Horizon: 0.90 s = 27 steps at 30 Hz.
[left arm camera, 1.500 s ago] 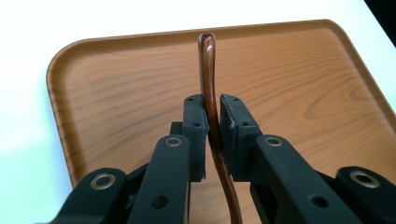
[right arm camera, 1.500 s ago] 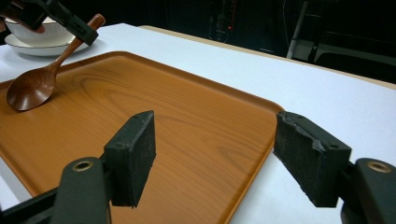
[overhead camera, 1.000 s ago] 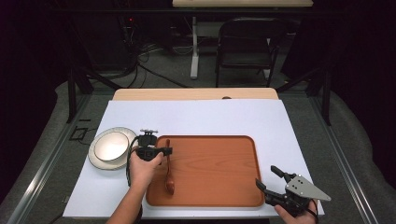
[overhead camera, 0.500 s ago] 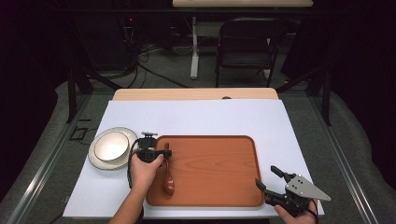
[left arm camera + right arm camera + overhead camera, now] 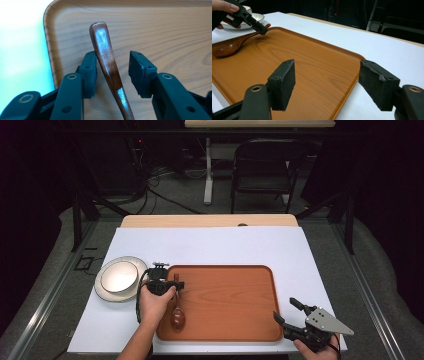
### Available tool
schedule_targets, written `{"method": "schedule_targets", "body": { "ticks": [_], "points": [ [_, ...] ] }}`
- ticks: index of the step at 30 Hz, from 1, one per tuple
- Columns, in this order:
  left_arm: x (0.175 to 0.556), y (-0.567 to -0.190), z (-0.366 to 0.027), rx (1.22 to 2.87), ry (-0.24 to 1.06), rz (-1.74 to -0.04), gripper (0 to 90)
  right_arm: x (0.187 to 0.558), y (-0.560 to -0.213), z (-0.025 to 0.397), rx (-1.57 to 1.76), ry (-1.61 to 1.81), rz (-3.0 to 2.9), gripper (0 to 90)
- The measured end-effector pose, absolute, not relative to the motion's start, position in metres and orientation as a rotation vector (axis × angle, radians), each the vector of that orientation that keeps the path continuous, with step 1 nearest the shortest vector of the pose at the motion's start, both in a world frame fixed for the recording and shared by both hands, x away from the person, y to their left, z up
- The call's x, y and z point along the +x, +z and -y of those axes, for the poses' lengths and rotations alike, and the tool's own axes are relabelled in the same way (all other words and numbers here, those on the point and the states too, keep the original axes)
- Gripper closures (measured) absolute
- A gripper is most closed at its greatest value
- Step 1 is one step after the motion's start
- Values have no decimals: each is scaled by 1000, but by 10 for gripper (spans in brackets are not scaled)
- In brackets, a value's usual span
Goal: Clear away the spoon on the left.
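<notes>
A dark brown wooden spoon [image 5: 177, 314] lies on the left part of the wooden tray [image 5: 225, 268], bowl toward the person. My left gripper [image 5: 175, 284] is open over the far end of the spoon's handle [image 5: 103, 47]; the handle runs between the jaws, against the left pad [image 5: 90, 70] and apart from the right pad. In the right gripper view the spoon [image 5: 229, 48] rests on the tray [image 5: 312, 57] under the left gripper [image 5: 259, 28]. My right gripper [image 5: 286, 311] stands open off the tray's near right corner, with nothing between its pads [image 5: 283, 83].
A white bowl on a plate [image 5: 119, 279] stands left of the tray, close to the left hand. The white table sheet [image 5: 220, 245] stretches beyond the tray. A black chair [image 5: 262, 165] stands behind the table.
The spoon's bowl has come down slightly toward the tray's near left; the left hand shifted a little with it. The right gripper has not moved.
</notes>
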<state>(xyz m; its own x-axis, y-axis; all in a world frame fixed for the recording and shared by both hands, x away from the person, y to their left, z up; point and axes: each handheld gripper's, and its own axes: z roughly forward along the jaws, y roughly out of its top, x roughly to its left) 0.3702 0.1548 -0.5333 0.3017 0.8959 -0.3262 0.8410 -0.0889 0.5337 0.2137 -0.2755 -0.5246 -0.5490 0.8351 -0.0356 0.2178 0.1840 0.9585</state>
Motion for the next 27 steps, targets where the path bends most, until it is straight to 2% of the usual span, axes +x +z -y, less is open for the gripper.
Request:
{"method": "schedule_targets", "body": {
  "ticks": [3,9,16,27],
  "points": [
    [369,-532,-152,1952,176,-1539,531,214,-524,275,985,1382,-1887,290],
    [368,-530,-152,1961,213,-1526,483,214,-525,275,986,1382,-1888,290],
    [362,-523,-157,1951,204,-1501,472,214,-525,275,986,1383,-1887,290],
    [340,-501,-178,1904,270,-1416,453,214,-525,274,988,1381,-1888,290]
  ]
}}
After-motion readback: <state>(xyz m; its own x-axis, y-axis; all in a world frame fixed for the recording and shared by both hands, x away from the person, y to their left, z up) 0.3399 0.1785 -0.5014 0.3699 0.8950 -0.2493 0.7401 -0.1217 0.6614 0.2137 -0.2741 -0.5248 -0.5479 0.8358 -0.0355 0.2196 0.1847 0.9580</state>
